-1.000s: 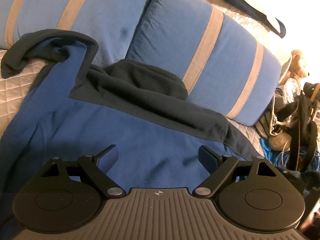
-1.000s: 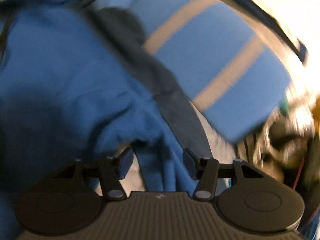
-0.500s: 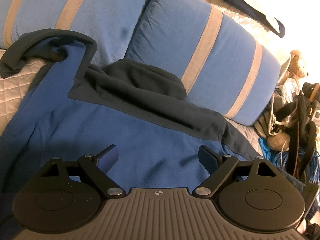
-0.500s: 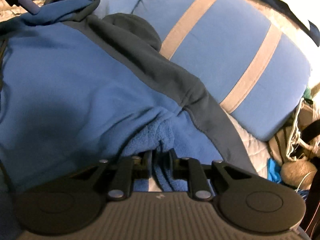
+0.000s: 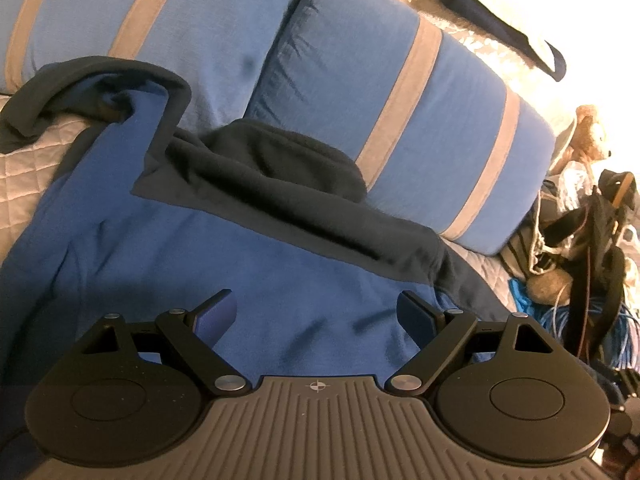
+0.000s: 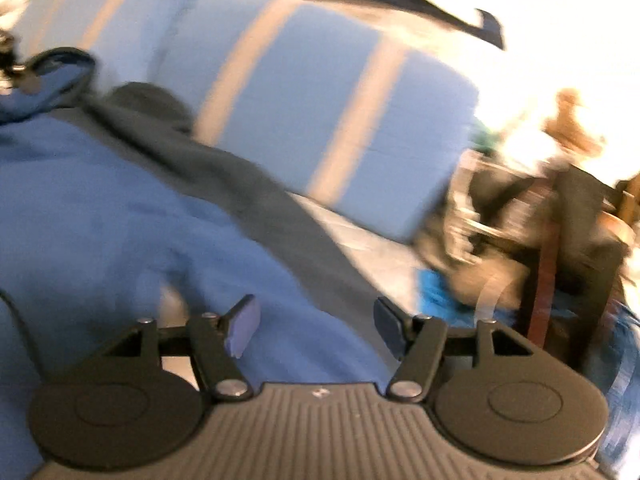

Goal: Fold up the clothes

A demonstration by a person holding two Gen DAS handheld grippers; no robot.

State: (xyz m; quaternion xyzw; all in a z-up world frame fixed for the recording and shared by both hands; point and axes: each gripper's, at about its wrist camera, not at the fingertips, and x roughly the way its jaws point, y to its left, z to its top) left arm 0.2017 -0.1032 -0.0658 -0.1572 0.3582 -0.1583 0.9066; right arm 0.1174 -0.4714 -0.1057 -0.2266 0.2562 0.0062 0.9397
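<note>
A blue fleece sweatshirt with a dark navy yoke and hood [image 5: 248,272] lies spread over a pale quilted bed cover [image 5: 24,168], its hood bunched against two blue pillows with tan stripes [image 5: 360,92]. One sleeve with a navy cuff [image 5: 100,80] is turned up toward the pillows at the far left. Off the bed's right side sits a tangle of bags, cords and a soft toy [image 5: 588,216].

The left gripper [image 5: 316,314] hovers low over the blue body of the garment, fingers spread wide with nothing between them. The right gripper [image 6: 316,322], seen through a motion-blurred view, is above the garment's right edge by the navy band; its fingers are opening and no cloth is pinched between them, though blue fleece lies beneath.

The step in hand looks like laying out and smoothing the garment, with no clear fold made yet. The next move likely calls for each gripper to pinch a side edge or sleeve and bring it across the middle, keeping the fleece flat and clear of the pillows
</note>
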